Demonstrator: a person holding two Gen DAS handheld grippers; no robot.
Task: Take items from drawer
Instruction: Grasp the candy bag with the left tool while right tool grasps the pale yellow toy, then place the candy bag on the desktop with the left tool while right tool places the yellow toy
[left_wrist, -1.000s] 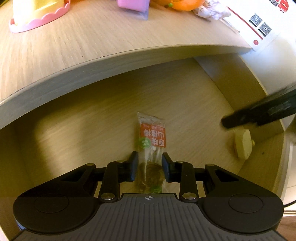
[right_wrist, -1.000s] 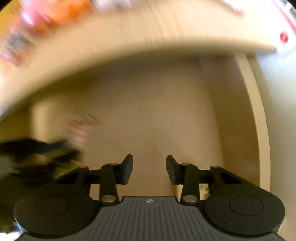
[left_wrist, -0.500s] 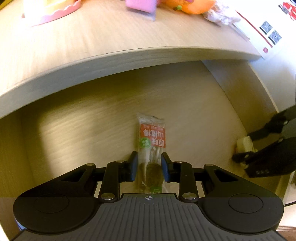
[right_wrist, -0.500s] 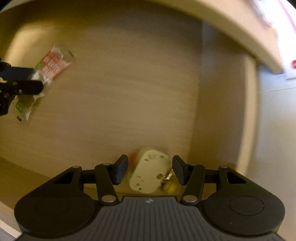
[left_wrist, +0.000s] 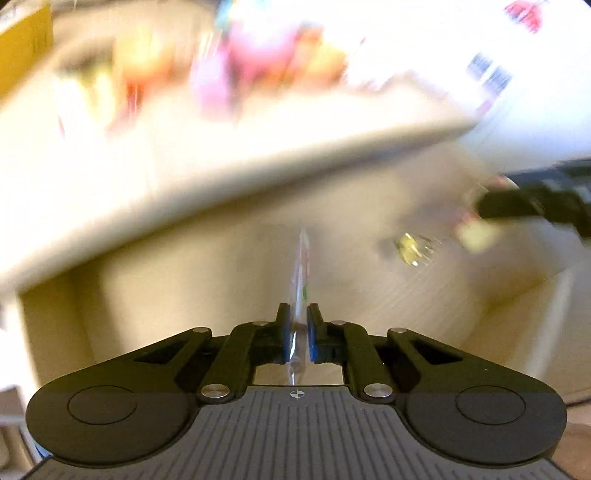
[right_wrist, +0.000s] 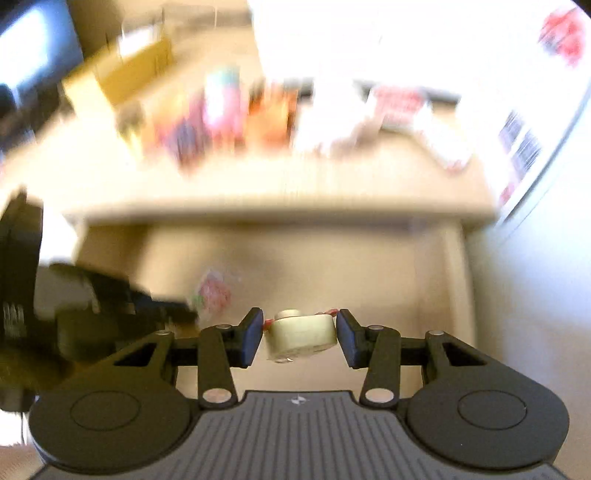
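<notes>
Over the drawer (left_wrist: 207, 280), L gripper (left_wrist: 298, 328) is closing on thin snack packet (left_wrist: 301, 266); R gripper (right_wrist: 300, 334) is closing on cream puck (right_wrist: 301, 336).

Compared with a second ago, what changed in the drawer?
The left hand-held gripper closed on the snack packet and lifted it edge-on. The right hand-held gripper took the cream plug and raised it. The drawer stayed open.

I seem to be in a home or small office room. A pale wooden bench (right_wrist: 258, 184) with an open drawer (right_wrist: 369, 266) carries blurred colourful packets (right_wrist: 229, 110), beside a white wall with a printed notice (right_wrist: 524, 147). Cardboard boxes (right_wrist: 133, 74) stand behind.
</notes>
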